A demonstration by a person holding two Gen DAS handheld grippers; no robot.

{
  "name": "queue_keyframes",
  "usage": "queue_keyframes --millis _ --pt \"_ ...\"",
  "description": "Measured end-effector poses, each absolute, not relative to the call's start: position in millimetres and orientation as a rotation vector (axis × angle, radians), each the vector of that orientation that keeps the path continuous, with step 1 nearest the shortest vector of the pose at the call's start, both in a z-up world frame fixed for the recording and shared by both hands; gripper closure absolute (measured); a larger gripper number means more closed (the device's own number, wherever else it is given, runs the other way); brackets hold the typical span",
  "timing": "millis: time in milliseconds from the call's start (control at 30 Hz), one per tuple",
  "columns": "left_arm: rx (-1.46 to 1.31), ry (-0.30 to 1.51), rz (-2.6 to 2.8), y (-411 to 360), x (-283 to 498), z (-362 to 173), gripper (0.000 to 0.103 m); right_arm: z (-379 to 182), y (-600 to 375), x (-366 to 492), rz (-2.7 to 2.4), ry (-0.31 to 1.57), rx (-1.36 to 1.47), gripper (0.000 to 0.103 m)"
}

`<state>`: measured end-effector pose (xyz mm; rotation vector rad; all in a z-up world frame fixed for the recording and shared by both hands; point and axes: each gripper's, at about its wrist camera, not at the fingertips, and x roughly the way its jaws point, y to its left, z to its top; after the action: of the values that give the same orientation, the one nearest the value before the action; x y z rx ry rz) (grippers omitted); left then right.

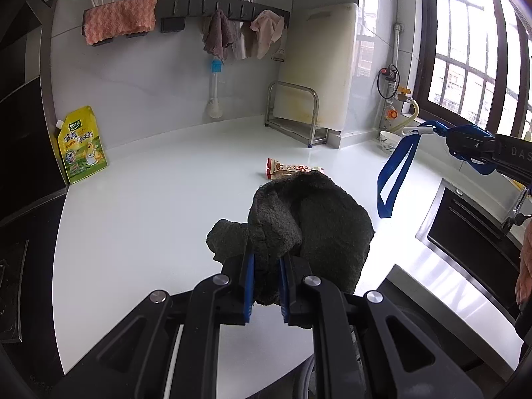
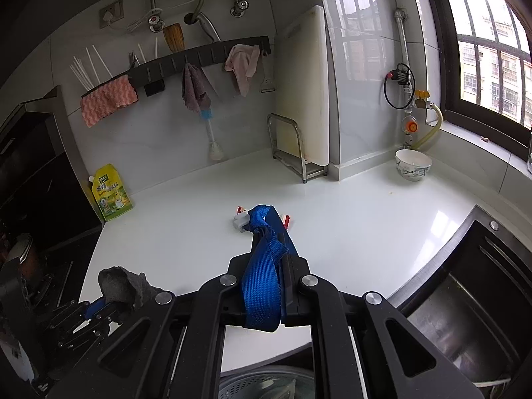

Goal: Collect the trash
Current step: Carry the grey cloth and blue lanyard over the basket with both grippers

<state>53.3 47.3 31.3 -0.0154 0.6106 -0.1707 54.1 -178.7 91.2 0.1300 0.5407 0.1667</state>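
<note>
Spanning both views, white tabletop [image 1: 149, 219], glossy, mostly bare; steel sink [image 2: 465, 286] cut in at the right edge. White cutting board [image 2: 302, 89] upright in a metal rack [image 2: 289, 146] at the back wall. Wall rail [image 1: 206, 3] with hanging cloths and utensils. Yellow seasoning pouch [image 1: 81, 146] standing far left against the wall. Patterned bowl [image 2: 413, 164] near the window corner.

Left tongs [image 1: 266, 286] clamped on a dark grey cloth [image 1: 309, 226], bunched and drooping over the fingers, held above the tabletop. Right tongs [image 2: 266, 292] clamped on a blue webbing strap [image 2: 262, 286]; a loop with a white clip hangs free from it in the left view.

Trash item: snack wrapper [image 1: 289, 170], red and white, flat on the tabletop mid-way back, just beyond the cloth in the left view and partly hidden by the strap in the right view. Not touched by either tongs.

Handling, judged: wrapper looks thin, light, crinkly film, probably slick on the glossy surface, so it may skid or flatten under a push. Best grip likely at a crimped end or a raised fold, pinching an edge rather than the flat middle. Both tongs are full, so one probably has to let go of its load first. Cloth soft and limp; strap flexible, may snag.
</note>
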Motion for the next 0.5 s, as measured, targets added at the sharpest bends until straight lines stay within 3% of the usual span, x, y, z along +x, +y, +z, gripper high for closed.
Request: queue_keyframes --millis 500 --pt "0.019 0.629 -0.246 17.6 -5.2 22.1 0.090 49.0 -178.9 -38.1 0.151 0.576 0.179 0.095"
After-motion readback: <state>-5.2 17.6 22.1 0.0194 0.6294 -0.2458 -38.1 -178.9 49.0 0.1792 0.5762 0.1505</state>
